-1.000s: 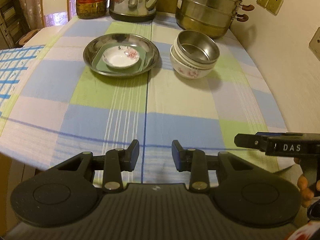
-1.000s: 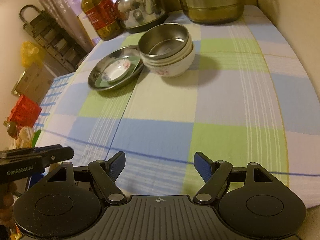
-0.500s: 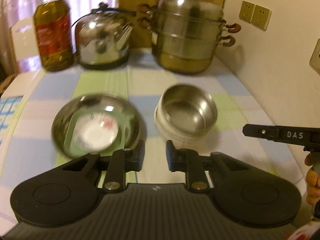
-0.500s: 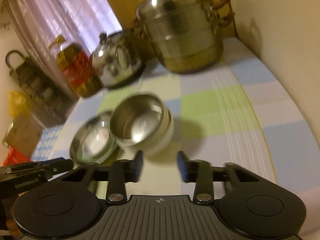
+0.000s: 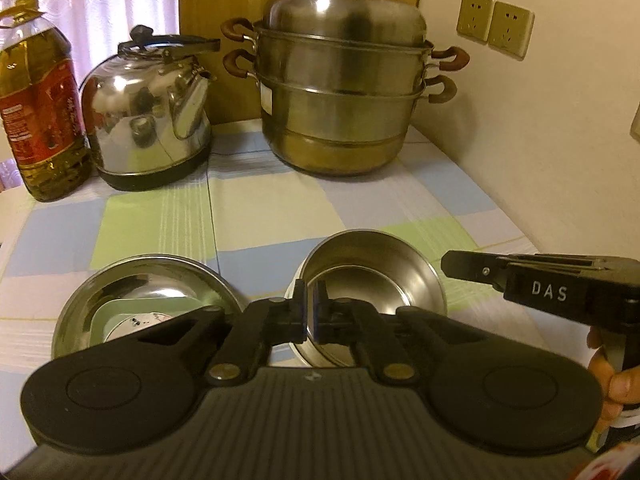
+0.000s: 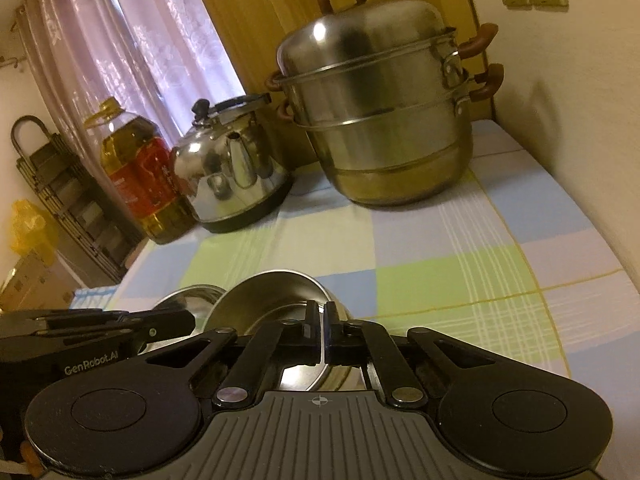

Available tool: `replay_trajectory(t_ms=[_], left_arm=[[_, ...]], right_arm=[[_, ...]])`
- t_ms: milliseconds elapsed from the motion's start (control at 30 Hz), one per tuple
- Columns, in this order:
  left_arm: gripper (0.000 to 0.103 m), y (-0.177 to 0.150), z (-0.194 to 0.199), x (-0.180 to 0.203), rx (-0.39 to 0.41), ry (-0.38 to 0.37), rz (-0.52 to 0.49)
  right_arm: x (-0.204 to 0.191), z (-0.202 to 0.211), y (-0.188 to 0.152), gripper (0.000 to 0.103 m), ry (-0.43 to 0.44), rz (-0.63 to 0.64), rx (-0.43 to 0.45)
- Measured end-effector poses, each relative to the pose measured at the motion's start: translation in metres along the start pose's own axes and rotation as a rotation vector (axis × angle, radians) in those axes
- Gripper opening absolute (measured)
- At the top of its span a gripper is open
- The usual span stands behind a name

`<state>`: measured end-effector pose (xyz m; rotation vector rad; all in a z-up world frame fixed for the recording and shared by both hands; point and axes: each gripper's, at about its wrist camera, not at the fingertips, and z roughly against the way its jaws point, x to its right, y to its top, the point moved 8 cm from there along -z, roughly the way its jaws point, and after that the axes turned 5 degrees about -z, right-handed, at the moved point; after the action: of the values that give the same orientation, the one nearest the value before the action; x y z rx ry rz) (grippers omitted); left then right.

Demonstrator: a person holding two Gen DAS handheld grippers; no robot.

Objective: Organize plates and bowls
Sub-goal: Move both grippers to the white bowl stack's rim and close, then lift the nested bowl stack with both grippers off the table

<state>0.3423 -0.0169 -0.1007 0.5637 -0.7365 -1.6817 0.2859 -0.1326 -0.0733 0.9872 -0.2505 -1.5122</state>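
A steel bowl (image 5: 372, 276) sits nested on top of white ceramic bowls on the checked tablecloth. My left gripper (image 5: 310, 304) is shut on the steel bowl's left rim. My right gripper (image 6: 322, 332) is shut on the rim of the same steel bowl (image 6: 276, 300) at its right side. To the left lies a steel plate (image 5: 140, 284) holding a green square dish and a small white floral saucer (image 5: 136, 322), partly hidden by my left gripper's body. The plate also peeks out in the right wrist view (image 6: 188, 296).
At the back of the table stand a stacked steel steamer pot (image 5: 340, 92), a steel kettle (image 5: 148, 112) and an oil bottle (image 5: 36, 100). A wall (image 5: 540, 120) runs along the right side. The checked tablecloth (image 5: 272, 208) stretches between bowls and pots.
Both grippers moved forward to the bowl stack and closed from open onto the steel bowl's rim, left on the left side, right on the right side.
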Motion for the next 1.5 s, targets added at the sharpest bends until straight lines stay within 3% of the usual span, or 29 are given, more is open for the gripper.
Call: replay_trajectory(t_ms=[300, 500, 533, 633, 900, 967, 1067, 1500], left_arm=[[0.0, -0.005, -0.016, -0.006, -0.032, -0.017, 0.008], [0.006, -0.004, -0.014, -0.018, -0.039, -0.035, 0.097], [0.01, -0.004, -0.015, -0.02, -0.046, -0.038, 0.113], [0.014, -0.007, -0.018, -0.024, -0.07, -0.07, 0.167], [0.014, -0.014, -0.031, -0.019, -0.112, -0.075, 0.169], [0.014, -0.015, -0.033, -0.019, -0.117, -0.075, 0.166], [0.01, -0.014, -0.035, -0.021, -0.124, -0.066, 0.162], [0.01, -0.01, -0.041, -0.023, -0.156, -0.062, 0.182]], right_arm=[[0.013, -0.015, -0.004, 0.001, -0.013, -0.042, -0.039], [0.022, -0.014, 0.002, 0.003, 0.033, -0.154, -0.047], [0.023, -0.015, 0.003, 0.007, 0.033, -0.166, -0.046], [0.027, -0.017, 0.004, 0.042, 0.031, -0.183, -0.05], [0.028, -0.033, -0.002, 0.039, 0.001, -0.17, -0.085], [0.029, -0.036, -0.003, 0.021, -0.004, -0.169, -0.097], [0.03, -0.04, -0.004, 0.012, 0.002, -0.191, -0.115], [0.033, -0.048, 0.01, 0.012, -0.068, -0.302, -0.243]])
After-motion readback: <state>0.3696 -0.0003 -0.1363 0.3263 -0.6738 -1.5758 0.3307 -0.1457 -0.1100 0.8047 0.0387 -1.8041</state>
